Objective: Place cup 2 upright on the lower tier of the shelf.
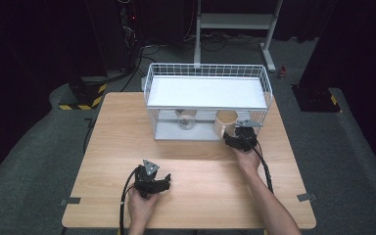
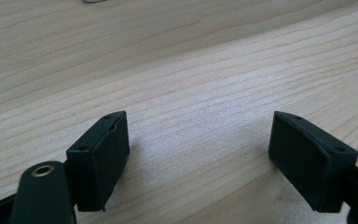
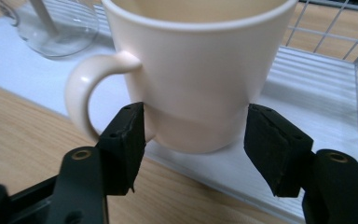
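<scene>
The right gripper [image 3: 193, 142] has its released fingers [image 3: 121, 144] either side of the cream mug [image 3: 200, 70] on the rack's lower shelf [image 3: 307, 140], seemingly about to grasp it. Next, they must clench squarely. The left gripper [image 2: 198, 158] rests released on the desk [image 2: 177, 60].

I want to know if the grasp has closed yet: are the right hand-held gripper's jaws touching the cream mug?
Cannot tell. In the right gripper view the right hand-held gripper has its jaws either side of the cream mug base, very close, but neither contact nor a gap is plain.

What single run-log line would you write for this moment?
right gripper: jaws around cream mug, contact unclear | mug: upright on lower shelf of wire rack | left gripper: open over table
</scene>
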Available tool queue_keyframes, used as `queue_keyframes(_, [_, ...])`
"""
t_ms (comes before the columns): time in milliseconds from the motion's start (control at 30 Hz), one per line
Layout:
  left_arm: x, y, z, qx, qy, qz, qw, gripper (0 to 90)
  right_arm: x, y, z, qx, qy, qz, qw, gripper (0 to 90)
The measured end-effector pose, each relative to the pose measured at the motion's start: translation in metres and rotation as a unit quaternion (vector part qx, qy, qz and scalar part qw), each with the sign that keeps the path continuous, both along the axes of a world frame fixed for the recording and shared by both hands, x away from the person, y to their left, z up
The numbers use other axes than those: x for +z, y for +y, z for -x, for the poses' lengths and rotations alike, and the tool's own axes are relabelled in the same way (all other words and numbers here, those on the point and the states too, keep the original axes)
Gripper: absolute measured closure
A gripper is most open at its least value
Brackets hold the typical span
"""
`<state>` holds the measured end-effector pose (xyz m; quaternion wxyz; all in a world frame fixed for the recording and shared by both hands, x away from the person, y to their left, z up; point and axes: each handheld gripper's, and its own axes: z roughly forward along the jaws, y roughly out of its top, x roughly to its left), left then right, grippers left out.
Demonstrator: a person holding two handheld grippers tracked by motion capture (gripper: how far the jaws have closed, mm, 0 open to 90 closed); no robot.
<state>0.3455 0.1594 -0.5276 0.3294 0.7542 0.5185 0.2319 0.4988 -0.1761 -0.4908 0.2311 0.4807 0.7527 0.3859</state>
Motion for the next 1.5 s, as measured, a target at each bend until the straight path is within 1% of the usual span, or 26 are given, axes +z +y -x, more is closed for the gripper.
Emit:
queue_keyframes(67, [0.0,0.0,0.0,0.0,0.0,0.0,1.0,20.5,0.0,0.001,-0.002,-0.004,0.003,0.0,1.0,38.6])
queue_keyframes(100, [0.0,0.0,0.0,0.0,0.0,0.0,1.0,20.6,0.001,0.003,-0.006,-0.001,-0.001,0.001,1.0,39.3])
queue_keyframes(133, [0.0,0.0,0.0,0.0,0.0,0.0,1.0,20.5,0.001,0.003,-0.006,-0.003,-0.004,-0.003,1.0,39.7])
queue_keyframes(233, [0.0,0.0,0.0,-0.001,-0.002,-0.003,1.0,20.5,-0.001,0.002,-0.009,-0.003,-0.005,-0.005,1.0,39.8])
queue_keyframes(267, [0.0,0.0,0.0,-0.001,-0.002,-0.003,1.0,20.6,-0.002,0.003,-0.01,-0.008,0.0,-0.009,0.9999,39.8])
queue_keyframes(300, [0.0,0.0,0.0,-0.001,-0.002,-0.003,1.0,20.5,-0.003,0.002,-0.011,-0.005,-0.003,-0.006,1.0,39.9])
queue_keyframes(333, [0.0,0.0,0.0,-0.001,-0.001,-0.002,1.0,20.5,-0.004,0.003,-0.011,-0.01,0.001,-0.01,0.9999,39.9])
queue_keyframes(400, [0.0,0.0,0.0,-0.002,-0.001,-0.003,1.0,20.5,-0.004,0.005,-0.015,-0.01,0.007,-0.007,0.9999,38.8])
queue_keyframes(500, [0.0,0.0,0.0,-0.001,0.0,0.002,1.0,20.5,-0.001,0.006,-0.018,-0.008,0.004,-0.001,1.0,38.8])
queue_keyframes(567, [0.0,0.0,0.0,-0.001,0.0,0.002,1.0,20.5,0.0,0.007,-0.022,-0.009,-0.002,-0.006,0.9999,40.4])
queue_keyframes(600, [0.0,0.0,0.0,-0.001,0.0,0.002,1.0,20.5,0.0,0.008,-0.023,-0.014,0.011,-0.008,0.9998,39.5])
queue_keyframes(800, [0.0,0.0,0.0,-0.001,0.0,0.002,1.0,20.5,-0.002,0.012,-0.031,-0.014,0.021,0.002,0.9997,44.5])
queue_keyframes(833, [0.0,0.0,0.0,-0.001,0.0,0.002,1.0,20.5,-0.002,0.011,-0.033,-0.003,0.009,0.011,0.9999,44.7])
queue_keyframes(867, [0.0,0.0,0.0,-0.002,-0.001,-0.003,1.0,20.5,-0.002,0.012,-0.032,-0.012,0.016,0.007,0.9998,44.5])
queue_keyframes(933, [0.0,0.0,0.0,-0.002,-0.001,-0.003,1.0,20.5,-0.003,0.012,-0.032,-0.01,0.014,0.007,0.9998,44.4])
queue_keyframes(967, [0.0,0.0,0.0,-0.002,-0.001,-0.002,1.0,20.5,-0.003,0.013,-0.031,-0.015,0.021,0.006,0.9996,42.3])
queue_keyframes(1000, [0.0,0.0,0.0,-0.002,-0.001,-0.002,1.0,20.5,-0.003,0.012,-0.03,-0.015,0.023,0.006,0.9996,41.1])
queue_keyframes(1067, [0.0,0.0,0.0,-0.002,0.0,-0.001,1.0,20.5,-0.002,0.009,-0.028,-0.009,0.022,0.005,0.9997,38.9])
queue_keyframes(1100, [0.0,0.0,0.0,-0.002,0.0,-0.001,1.0,20.5,0.0,0.007,-0.024,-0.011,0.022,-0.002,0.9997,38.6])
queue_keyframes(1167, [0.0,0.0,0.0,-0.002,0.0,-0.001,1.0,20.5,0.002,0.004,-0.019,-0.006,0.021,-0.012,0.9997,36.7])
queue_keyframes(1200, [0.0,0.0,0.0,-0.002,0.0,-0.001,1.0,20.5,0.002,0.004,-0.019,-0.006,0.021,-0.012,0.9997,36.7])
queue_keyframes(1233, [0.0,0.0,0.0,-0.002,0.0,-0.001,1.0,20.5,0.003,0.0,-0.012,0.001,0.019,-0.009,0.9998,35.6])
queue_keyframes(1267, [0.0,0.0,0.0,-0.002,0.0,-0.001,1.0,20.5,0.004,-0.002,-0.009,0.005,0.018,-0.009,0.9998,34.9])
queue_keyframes(1300, [0.0,0.0,0.0,-0.002,0.0,0.0,1.0,20.5,0.005,-0.004,-0.006,0.004,0.022,-0.013,0.9997,34.1])
queue_keyframes(1433, [0.0,0.0,0.0,-0.002,0.0,0.0,1.0,20.5,0.009,-0.009,0.007,0.018,0.012,-0.009,0.9997,32.2])
queue_keyframes(1500, [0.0,0.0,0.0,-0.002,0.0,-0.001,1.0,20.5,0.01,-0.011,0.012,0.023,0.009,-0.011,0.9996,32.0])
